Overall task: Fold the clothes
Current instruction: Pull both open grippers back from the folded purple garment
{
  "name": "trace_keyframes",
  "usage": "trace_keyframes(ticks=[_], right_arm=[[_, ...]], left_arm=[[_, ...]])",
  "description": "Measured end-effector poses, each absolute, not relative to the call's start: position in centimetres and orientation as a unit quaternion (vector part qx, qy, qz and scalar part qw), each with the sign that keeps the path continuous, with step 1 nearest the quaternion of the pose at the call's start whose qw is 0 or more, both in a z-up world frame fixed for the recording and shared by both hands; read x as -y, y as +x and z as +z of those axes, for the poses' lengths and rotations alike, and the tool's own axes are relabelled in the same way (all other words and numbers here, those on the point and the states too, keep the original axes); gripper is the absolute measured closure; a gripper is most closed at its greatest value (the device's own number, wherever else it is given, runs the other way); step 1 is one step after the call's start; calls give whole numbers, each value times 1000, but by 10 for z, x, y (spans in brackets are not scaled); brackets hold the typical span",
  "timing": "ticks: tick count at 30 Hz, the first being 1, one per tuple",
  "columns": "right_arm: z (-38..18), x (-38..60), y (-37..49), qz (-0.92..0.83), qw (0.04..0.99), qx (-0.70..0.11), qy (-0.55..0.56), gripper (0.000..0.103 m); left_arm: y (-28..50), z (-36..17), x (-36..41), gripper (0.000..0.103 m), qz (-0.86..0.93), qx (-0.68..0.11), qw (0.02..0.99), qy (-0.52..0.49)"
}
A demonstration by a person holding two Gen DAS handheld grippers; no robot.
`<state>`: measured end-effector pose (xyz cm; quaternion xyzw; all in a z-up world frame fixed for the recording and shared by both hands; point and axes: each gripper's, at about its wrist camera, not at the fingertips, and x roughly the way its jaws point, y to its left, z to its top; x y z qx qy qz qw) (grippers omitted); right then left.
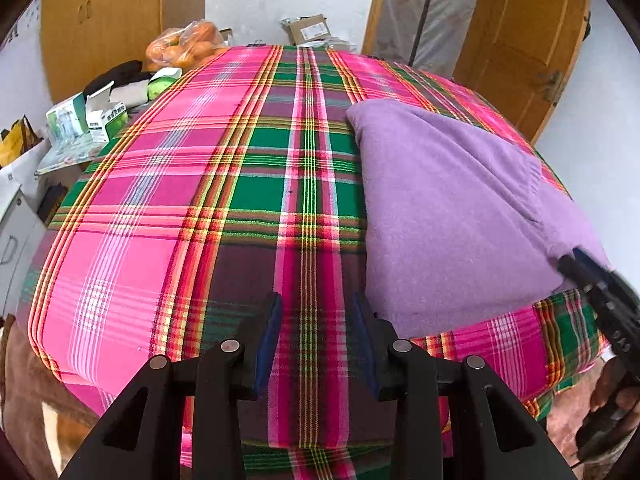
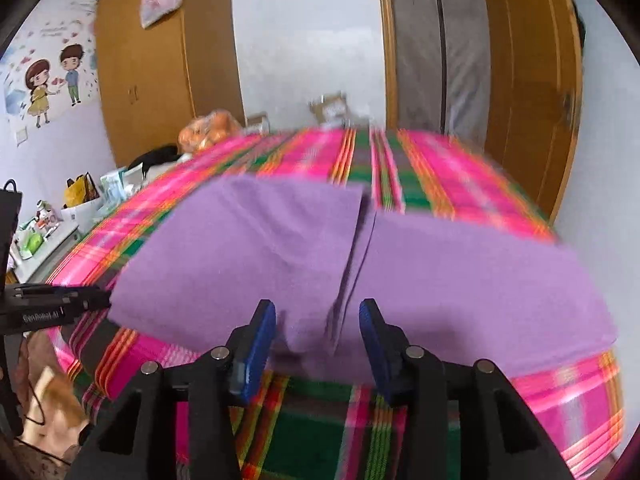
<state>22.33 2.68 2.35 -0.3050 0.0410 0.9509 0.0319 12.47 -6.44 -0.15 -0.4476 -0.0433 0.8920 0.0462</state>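
Note:
A purple garment (image 1: 448, 208) lies flat on the right half of a pink, green and purple plaid bed cover (image 1: 200, 184). My left gripper (image 1: 316, 320) stands open just left of the garment's near edge, with only plaid cloth between its blue pads. The right gripper (image 1: 580, 268) shows at the far right, at the garment's near right corner. In the right wrist view the purple garment (image 2: 360, 264) has one layer folded over another, with a seam down the middle. My right gripper (image 2: 318, 320) is open over its near edge. The left gripper (image 2: 96, 300) pokes in at the garment's left corner.
Boxes (image 1: 100, 116), dark clothes and a bag of oranges (image 1: 184, 46) crowd the bed's far left side. A wooden wardrobe (image 2: 160, 68) and a wooden door (image 2: 532, 92) stand behind. A hand (image 1: 612, 392) holds the right gripper at the near right.

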Motion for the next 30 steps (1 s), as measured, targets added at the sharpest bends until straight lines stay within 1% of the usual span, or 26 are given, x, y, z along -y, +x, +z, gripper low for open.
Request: trace_keyframes(ticks=[3, 7, 10, 13, 18, 26, 29, 30], right_arm=[[31, -31, 216, 954, 32, -54, -294, 59], [12, -34, 203, 941, 38, -66, -328, 59], [-1, -42, 211, 938, 22, -98, -333, 59], [2, -43, 214, 935, 19, -104, -339, 59], [26, -26, 229, 954, 31, -56, -292, 59], [17, -20, 224, 943, 61, -42, -325, 59], [23, -10, 231, 953, 71, -9, -294, 59], [22, -10, 230, 953, 67, -9, -296, 59]], left_arm=[[126, -1, 61, 66, 892, 37, 41, -448], [127, -2, 60, 66, 892, 37, 40, -448], [126, -2, 59, 66, 892, 35, 37, -449], [125, -2, 59, 66, 891, 33, 34, -451], [124, -2, 60, 66, 891, 34, 34, -451], [121, -2, 62, 66, 892, 35, 35, -449], [120, -2, 63, 66, 892, 38, 36, -449], [119, -2, 64, 66, 892, 39, 36, -449]])
